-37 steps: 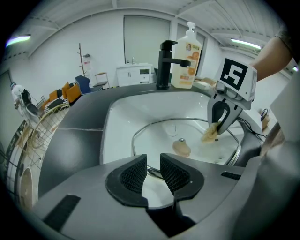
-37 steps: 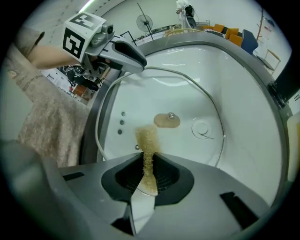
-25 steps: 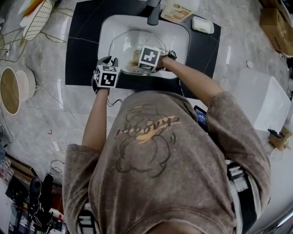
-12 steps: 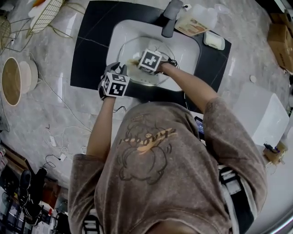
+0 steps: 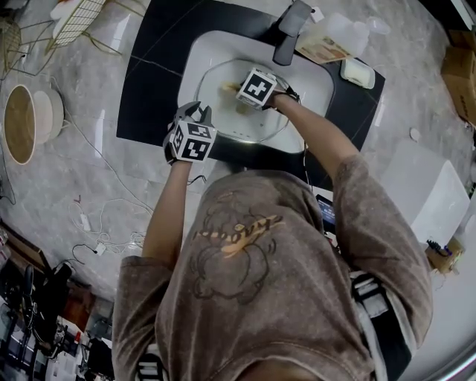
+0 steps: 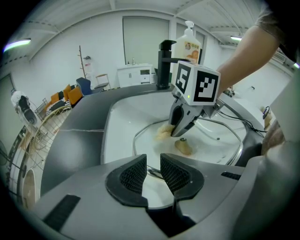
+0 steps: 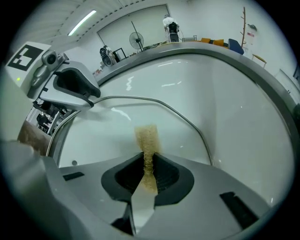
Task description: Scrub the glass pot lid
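Observation:
The glass pot lid (image 5: 223, 115) lies in the white sink basin (image 5: 316, 85), steel-rimmed, with a tan knob (image 6: 183, 146). My left gripper (image 5: 198, 113) is shut on the lid's near rim; the metal edge (image 6: 153, 172) runs between its pads. My right gripper (image 5: 238, 94) is over the middle of the lid, shut on a tan fibrous scrub pad (image 7: 146, 138) that sticks out past the jaws and rests against the glass (image 7: 112, 136). In the left gripper view the right gripper (image 6: 177, 132) presses the pad (image 6: 162, 132) just beyond the knob.
A black faucet (image 5: 287, 31) overhangs the basin's far side, with a soap bottle (image 5: 327, 43) and a soap dish (image 5: 358, 73) to its right. A wooden bowl (image 5: 18, 123) and a wire rack (image 5: 74, 18) sit to the left, a white box (image 5: 431, 190) to the right. Cables trail nearby.
My right gripper has slid the scrub pad across the lid away from the person, toward the faucet. The left gripper has kept its hold on the rim in place.

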`<state>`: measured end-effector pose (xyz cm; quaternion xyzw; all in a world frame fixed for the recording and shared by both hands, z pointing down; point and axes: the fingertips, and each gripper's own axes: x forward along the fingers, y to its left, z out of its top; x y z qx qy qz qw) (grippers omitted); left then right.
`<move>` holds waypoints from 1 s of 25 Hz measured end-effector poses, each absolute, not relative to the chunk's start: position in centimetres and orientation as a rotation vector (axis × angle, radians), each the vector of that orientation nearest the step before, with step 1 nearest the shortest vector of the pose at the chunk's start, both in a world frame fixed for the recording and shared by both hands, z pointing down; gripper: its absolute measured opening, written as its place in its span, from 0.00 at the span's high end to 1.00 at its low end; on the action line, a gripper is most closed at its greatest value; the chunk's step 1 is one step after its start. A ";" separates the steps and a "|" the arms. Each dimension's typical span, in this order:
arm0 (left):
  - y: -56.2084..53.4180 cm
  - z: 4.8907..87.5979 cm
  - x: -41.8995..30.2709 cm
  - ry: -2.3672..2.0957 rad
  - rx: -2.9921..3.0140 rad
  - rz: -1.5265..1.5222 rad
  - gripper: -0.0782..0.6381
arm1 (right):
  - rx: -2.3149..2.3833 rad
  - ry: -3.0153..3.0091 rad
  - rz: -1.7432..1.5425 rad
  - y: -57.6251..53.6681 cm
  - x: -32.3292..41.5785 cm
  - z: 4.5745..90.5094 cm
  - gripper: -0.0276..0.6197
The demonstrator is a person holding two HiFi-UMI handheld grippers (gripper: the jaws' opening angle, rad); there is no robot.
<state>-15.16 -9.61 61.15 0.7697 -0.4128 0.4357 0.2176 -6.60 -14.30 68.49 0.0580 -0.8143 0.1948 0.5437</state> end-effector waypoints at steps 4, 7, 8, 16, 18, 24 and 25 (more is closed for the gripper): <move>-9.6 61.2 -15.1 -1.140 2.133 1.206 0.75 | 0.161 -1.893 0.451 -14.7 -4.4 69.1 0.88; -9.5 61.2 -15.2 -1.141 2.136 1.208 0.75 | 0.153 -1.860 0.453 -14.0 -3.1 68.9 0.88; -9.5 61.2 -15.2 -1.140 2.138 1.208 0.75 | 0.147 -1.850 0.458 -13.5 -2.7 68.9 0.88; -9.4 61.3 -15.1 -1.139 2.133 1.200 0.75 | 0.087 -1.846 0.549 -9.2 -1.8 67.0 0.88; -9.3 61.3 -15.1 -1.140 2.135 1.201 0.75 | 0.070 -1.851 0.560 -7.8 -1.9 66.2 0.88; -9.1 61.1 -15.5 -1.126 2.103 1.165 0.74 | -0.012 -1.865 0.565 -4.0 -2.6 63.8 0.88; -9.1 61.1 -15.5 -1.119 2.099 1.163 0.74 | -0.018 -1.870 0.571 -3.6 -2.6 63.4 0.88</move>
